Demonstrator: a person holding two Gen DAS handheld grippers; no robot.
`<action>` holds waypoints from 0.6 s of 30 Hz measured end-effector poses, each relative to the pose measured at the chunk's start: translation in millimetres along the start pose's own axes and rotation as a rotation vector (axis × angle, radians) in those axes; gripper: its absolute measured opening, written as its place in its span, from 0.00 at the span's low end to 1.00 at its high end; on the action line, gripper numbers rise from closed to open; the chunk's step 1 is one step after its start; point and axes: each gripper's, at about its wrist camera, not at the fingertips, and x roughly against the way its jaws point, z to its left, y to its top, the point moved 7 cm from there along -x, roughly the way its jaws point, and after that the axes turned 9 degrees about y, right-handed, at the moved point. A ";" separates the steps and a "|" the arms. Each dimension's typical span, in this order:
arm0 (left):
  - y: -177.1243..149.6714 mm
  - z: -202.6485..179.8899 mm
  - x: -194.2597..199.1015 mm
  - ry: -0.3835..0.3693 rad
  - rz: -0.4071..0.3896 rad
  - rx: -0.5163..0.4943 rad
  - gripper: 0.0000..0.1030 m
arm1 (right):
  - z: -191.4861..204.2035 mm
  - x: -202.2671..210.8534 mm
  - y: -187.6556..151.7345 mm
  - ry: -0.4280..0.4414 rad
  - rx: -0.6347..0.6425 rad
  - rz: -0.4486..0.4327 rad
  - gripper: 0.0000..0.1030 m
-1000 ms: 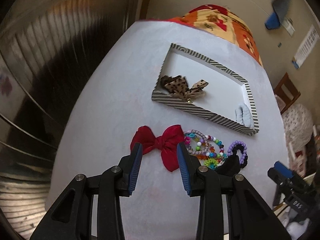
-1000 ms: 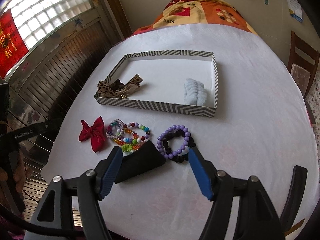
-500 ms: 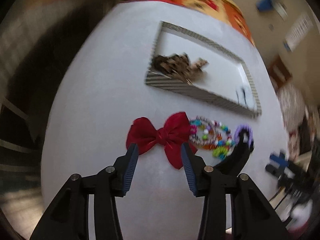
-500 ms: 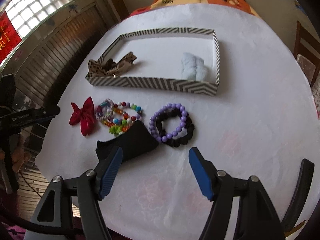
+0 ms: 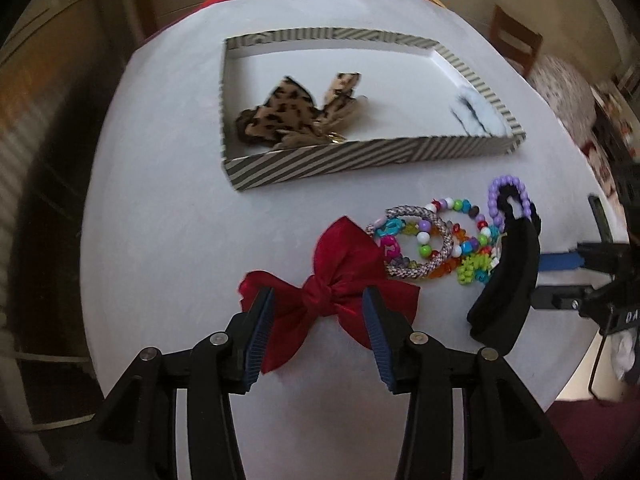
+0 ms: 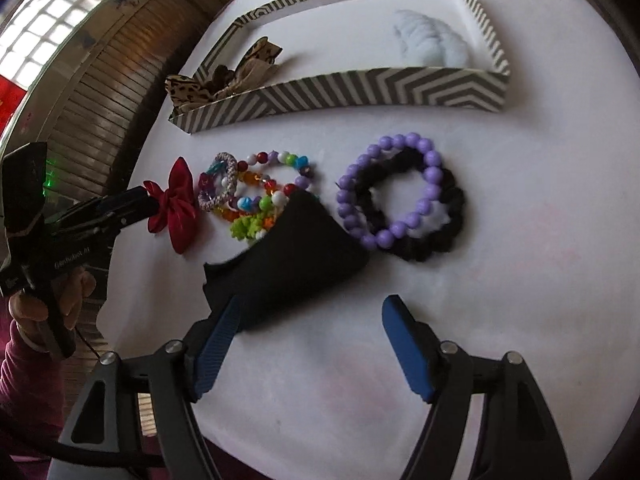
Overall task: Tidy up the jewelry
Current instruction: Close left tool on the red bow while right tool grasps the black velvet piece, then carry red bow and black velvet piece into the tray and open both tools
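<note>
We assess the task as partly complete. Two items already lie inside the striped tray: a leopard-print bow at its left end and a pale blue scrunchie at its right end. The remaining items lie on the white tabletop in a row in front of the tray: a red bow, a cluster of multicoloured beaded bracelets with a braided ring among them, a black cloth piece that overlaps the edge of that cluster, and a purple bead bracelet resting on a black scrunchie. We count at least five pieces not yet placed, so we judge that most of the work is left. The left hand-held gripper has its fingers apart on either side of the red bow's knot, low over the tabletop; we cannot tell whether the pads touch the fabric. We judge the bow to be the next item to be picked. The right hand-held gripper is spread wide and holds nothing; its left finger lies just beside the near edge of the black cloth piece, with the purple bead bracelet ahead of it.
</note>
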 end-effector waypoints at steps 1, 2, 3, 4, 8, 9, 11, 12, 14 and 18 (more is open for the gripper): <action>0.5 -0.7 -2.2 0.001 0.004 -0.014 0.26 | 1.3 -2.3 2.8 0.004 -0.005 -0.005 0.76; 0.4 -1.6 -6.5 0.009 0.014 -0.036 0.26 | 2.9 -3.2 4.8 0.007 -0.007 -0.014 0.76; -0.1 -2.8 -10.1 0.013 0.023 -0.055 0.26 | 4.9 -6.5 7.4 0.009 -0.010 -0.015 0.77; -0.9 -4.7 -12.0 0.009 0.030 -0.069 0.26 | 5.9 -7.1 10.4 0.005 -0.010 -0.019 0.77; -4.1 -9.2 -19.8 0.018 0.046 -0.109 0.26 | 9.0 -11.6 16.4 -0.020 0.010 -0.031 0.77; -4.3 -7.4 -19.8 0.012 0.045 -0.096 0.26 | 9.6 -11.7 17.7 -0.028 0.020 -0.045 0.75; -3.9 -3.8 -19.5 0.002 0.031 -0.051 0.13 | 10.2 -11.7 18.3 -0.030 0.036 -0.060 0.61; -4.7 -1.6 -18.7 -0.001 0.025 -0.027 0.11 | 11.5 -13.3 16.8 -0.012 0.045 -0.055 0.43; -5.7 -1.0 -17.0 -0.011 0.016 0.007 0.01 | 11.5 -12.9 14.6 0.000 0.057 -0.057 0.34; -10.3 5.8 -5.4 -0.033 -0.012 0.096 0.00 | 22.1 -3.6 10.8 0.024 0.120 -0.067 0.16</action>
